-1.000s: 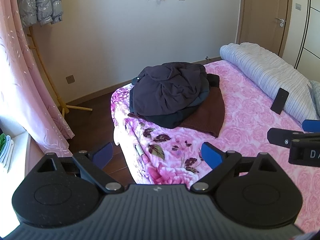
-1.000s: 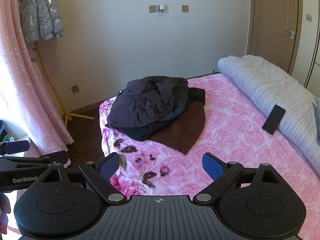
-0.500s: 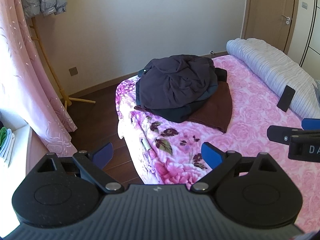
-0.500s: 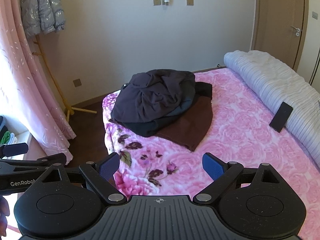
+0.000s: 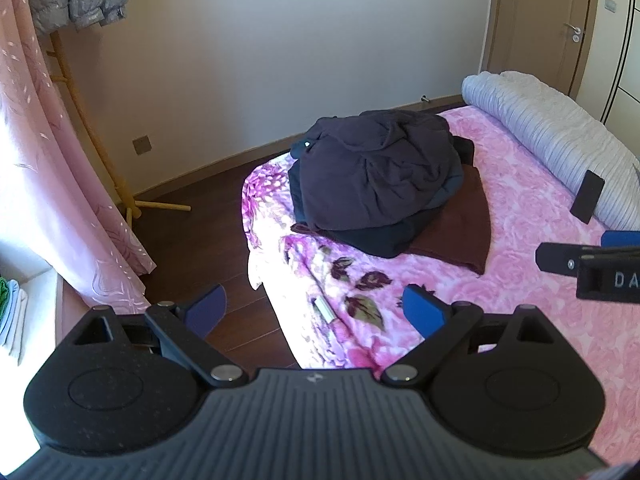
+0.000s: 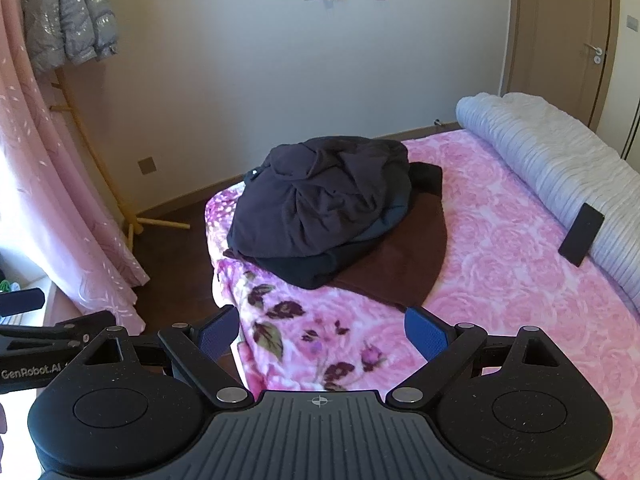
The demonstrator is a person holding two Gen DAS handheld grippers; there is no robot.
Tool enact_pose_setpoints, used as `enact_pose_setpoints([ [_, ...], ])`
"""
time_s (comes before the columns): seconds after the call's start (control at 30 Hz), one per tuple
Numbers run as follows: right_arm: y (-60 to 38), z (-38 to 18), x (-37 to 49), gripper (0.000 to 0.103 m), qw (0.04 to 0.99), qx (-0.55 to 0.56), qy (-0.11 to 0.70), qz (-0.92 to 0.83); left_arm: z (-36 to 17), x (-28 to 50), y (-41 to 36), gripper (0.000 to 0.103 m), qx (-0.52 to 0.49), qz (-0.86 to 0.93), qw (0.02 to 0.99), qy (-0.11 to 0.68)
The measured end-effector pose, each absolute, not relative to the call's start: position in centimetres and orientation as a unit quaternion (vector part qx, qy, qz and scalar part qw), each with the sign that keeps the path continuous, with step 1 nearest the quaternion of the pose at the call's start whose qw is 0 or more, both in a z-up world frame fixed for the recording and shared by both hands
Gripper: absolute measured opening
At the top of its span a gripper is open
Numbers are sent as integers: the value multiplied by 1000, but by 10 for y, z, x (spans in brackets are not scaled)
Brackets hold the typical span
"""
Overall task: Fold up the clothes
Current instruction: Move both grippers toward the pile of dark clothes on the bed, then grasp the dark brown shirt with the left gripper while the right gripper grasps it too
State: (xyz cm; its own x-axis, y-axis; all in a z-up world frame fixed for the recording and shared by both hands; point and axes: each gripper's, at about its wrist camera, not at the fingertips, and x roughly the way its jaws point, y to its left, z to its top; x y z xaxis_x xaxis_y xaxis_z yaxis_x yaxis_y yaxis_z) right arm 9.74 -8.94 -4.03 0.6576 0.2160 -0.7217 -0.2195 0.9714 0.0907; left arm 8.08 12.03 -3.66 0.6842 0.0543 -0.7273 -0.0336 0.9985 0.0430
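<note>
A heap of dark clothes (image 5: 376, 176) (image 6: 324, 204) lies at the far corner of a pink flowered bed (image 5: 520, 280) (image 6: 500, 272). A dark purple garment is crumpled on top, a black one lies under it, and a brown one (image 5: 460, 232) (image 6: 400, 264) is spread flat beneath. My left gripper (image 5: 314, 312) hangs open over the bed's near edge, well short of the heap. My right gripper (image 6: 322, 334) is open too, above the bedspread in front of the heap. Neither holds anything.
A rolled grey-white quilt (image 5: 552, 132) (image 6: 560, 160) lies along the bed's right side with a black phone (image 5: 587, 196) (image 6: 581, 234) leaning on it. Dark wood floor, a wooden coat stand (image 5: 100, 152) with a silver jacket (image 6: 72, 20), and pink curtains (image 5: 48, 160) are on the left.
Both grippers have drifted closer to the heap and slightly left; the clothes appear larger. Both stay open, and the clothes have not moved.
</note>
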Motion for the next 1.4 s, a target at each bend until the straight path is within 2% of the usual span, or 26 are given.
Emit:
enact_pose_setpoints([
  [0.37,-41,-56,132,93,901,-30,416,115,-57,115,158,94,-13,13,909,417],
  [0.7,-52,-79,175,93,892,-33,439,105,-74,163,165,94,-26,6,899,438],
  [1.1,-102,-84,271,93,911,12,399,103,-70,276,141,94,50,-25,893,447],
  [1.4,-134,-99,327,93,911,28,407,59,-94,351,97,94,195,-134,882,408],
])
